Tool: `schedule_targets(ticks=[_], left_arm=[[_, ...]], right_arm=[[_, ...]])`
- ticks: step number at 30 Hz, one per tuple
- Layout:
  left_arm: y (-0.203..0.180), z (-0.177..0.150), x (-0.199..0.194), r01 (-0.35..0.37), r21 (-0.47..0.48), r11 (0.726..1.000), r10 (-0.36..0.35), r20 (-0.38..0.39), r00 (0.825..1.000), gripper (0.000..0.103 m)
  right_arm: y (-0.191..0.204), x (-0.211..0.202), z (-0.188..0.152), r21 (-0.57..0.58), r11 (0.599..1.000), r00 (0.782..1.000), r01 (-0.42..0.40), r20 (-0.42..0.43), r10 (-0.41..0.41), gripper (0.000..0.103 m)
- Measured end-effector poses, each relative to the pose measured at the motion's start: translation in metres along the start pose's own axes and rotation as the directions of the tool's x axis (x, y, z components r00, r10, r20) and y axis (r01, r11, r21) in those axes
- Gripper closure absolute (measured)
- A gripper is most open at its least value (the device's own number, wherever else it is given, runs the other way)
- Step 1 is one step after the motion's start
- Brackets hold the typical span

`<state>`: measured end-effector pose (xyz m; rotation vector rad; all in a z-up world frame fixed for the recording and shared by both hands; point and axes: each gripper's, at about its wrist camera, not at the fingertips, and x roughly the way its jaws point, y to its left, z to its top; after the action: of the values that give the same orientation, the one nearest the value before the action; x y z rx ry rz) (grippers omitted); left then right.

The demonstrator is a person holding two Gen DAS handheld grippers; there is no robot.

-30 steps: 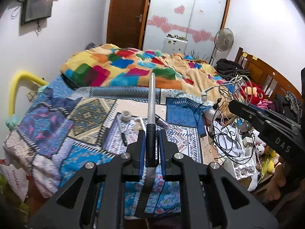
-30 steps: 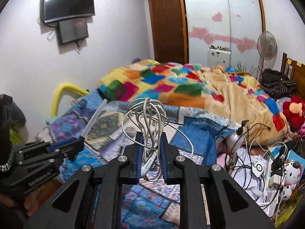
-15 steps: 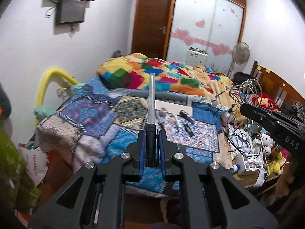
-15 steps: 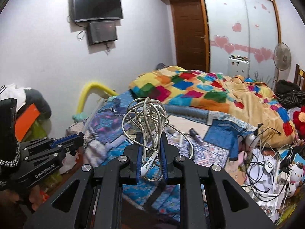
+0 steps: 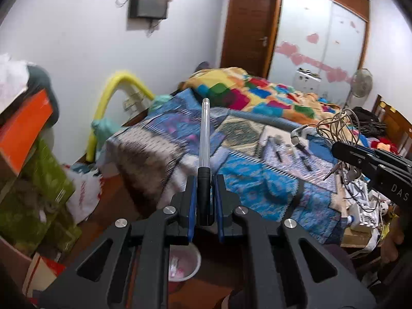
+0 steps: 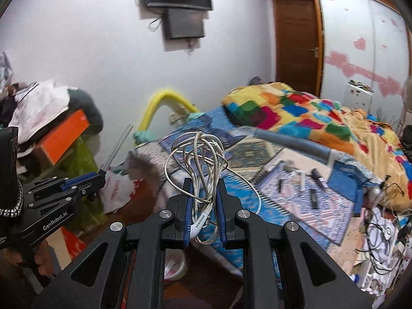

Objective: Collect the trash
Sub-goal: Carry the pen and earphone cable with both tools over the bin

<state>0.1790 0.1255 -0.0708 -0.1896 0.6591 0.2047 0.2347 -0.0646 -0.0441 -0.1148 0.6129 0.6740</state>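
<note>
A strip of bare brown floor [image 5: 113, 203] is seen between the bed's near corner [image 5: 144, 154] and a stack of boxes on the left, and a small pale bin [image 5: 184, 264] stands on it just below the left gripper [image 5: 204, 195]; the bin is partly hidden by the jaws and something pink is seen inside. The left gripper's blue-padded jaws are nearly closed on a pen [image 5: 205, 139], gripped by its black rubbery end while its clear plastic barrel sticks out straight ahead over the bed's edge. The right gripper [image 6: 204, 206] is likewise nearly closed, on a tangled bundle of thin white cable [image 6: 198, 159] whose loops rise above the jaws; a flat white piece in the bundle is marked "SAMSUNG". A patchwork quilt [image 6: 296, 113] of bright squares is heaped at the far end of the bed, and a patterned blue cover [image 5: 247, 180], smooth and flat, holds several small dark sticks and a grey foam tube [image 6: 293, 141]. A curved yellow foam tube [image 5: 110, 103] stands against the white wall beside the bed. "GenRobot.AI" is printed on the left gripper's side and "DAS" on the right one's. An orange box [image 6: 64, 134] rests on green packaging at the left.
</note>
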Motion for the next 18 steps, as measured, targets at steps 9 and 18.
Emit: schedule_targets(ticks=[9,18], left_arm=[[0.069,-0.036,0.019,-0.069,-0.089,0.994,0.061,-0.088,0.994,0.090],[0.110,-0.083,0.072,-0.144,-0.128,0.981,0.110,-0.243,0.964,0.090]], right_arm=[[0.060,0.062,-0.019,-0.064,0.992,0.986,-0.105,-0.137,0.095,0.088],[0.104,0.144,-0.055,-0.098,0.976,0.930,-0.192,-0.337,0.149,0.088]])
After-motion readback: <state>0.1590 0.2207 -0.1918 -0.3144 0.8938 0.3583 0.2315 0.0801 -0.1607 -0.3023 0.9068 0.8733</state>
